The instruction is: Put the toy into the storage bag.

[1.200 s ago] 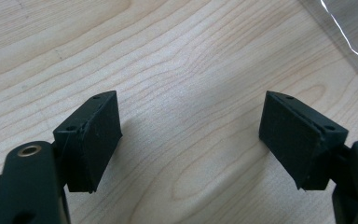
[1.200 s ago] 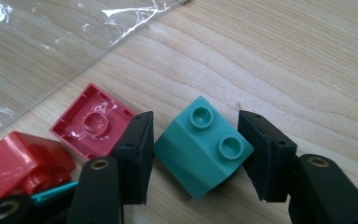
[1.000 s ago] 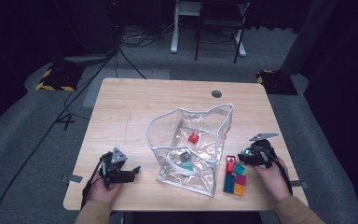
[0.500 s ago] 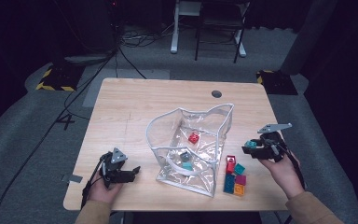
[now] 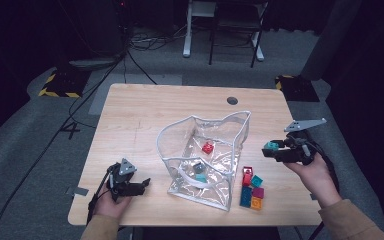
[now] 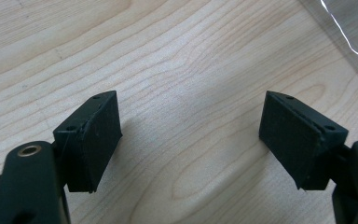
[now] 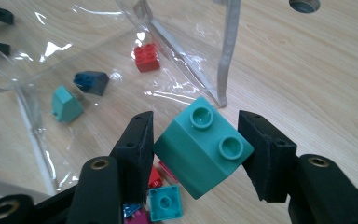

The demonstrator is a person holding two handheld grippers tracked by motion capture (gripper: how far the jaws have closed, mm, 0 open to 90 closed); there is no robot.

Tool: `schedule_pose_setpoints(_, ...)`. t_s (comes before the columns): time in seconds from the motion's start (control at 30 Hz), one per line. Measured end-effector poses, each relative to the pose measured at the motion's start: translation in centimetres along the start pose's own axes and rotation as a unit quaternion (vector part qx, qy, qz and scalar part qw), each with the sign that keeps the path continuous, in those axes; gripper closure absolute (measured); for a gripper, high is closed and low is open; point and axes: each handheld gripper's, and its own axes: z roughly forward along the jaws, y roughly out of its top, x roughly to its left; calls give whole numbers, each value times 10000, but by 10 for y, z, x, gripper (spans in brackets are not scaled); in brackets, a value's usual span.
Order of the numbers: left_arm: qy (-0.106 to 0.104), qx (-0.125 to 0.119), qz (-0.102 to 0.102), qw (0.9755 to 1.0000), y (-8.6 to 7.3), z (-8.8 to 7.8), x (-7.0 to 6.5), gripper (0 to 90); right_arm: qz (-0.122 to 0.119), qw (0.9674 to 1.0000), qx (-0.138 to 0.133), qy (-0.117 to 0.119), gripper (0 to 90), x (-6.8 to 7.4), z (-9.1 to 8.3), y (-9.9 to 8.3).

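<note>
**Observer:** What do you see from the high view?

**Operator:** I have the right gripper held above the table, to the right of the clear bag, clamped on a teal brick. My left gripper sits low to the left of the bag. A cluster of loose bricks lies just right of the bag's front corner.

**Observer:** And the left gripper view?

**Operator:** My jaws stand wide apart over bare wood, nothing between them; the bag's edge shows at upper right.

**Observer:** The right gripper view?

**Operator:** Both pads press the teal brick's sides, studs tilted up. Inside the bag lie a red brick, a dark blue one and a teal one.
</note>
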Motion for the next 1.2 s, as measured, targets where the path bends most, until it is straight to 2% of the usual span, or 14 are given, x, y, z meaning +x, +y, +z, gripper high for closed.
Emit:
schedule_pose_setpoints(0.33,-2,-5,-6,10000,0,0,0,212,-216,9994,-91,243,473,11,-21,24)
schedule_pose_setpoints(0.57,-4,1,0,10000,0,0,0,211,-333,9988,-157,333,473,16,-29,42)
schedule_pose_setpoints(0.8,2,2,-1,10000,0,0,0,211,-510,9973,-246,458,473,24,-31,65)
schedule_pose_setpoints(1.2,2,1,3,10000,0,1,0,204,-782,9944,-303,642,473,41,-23,103)
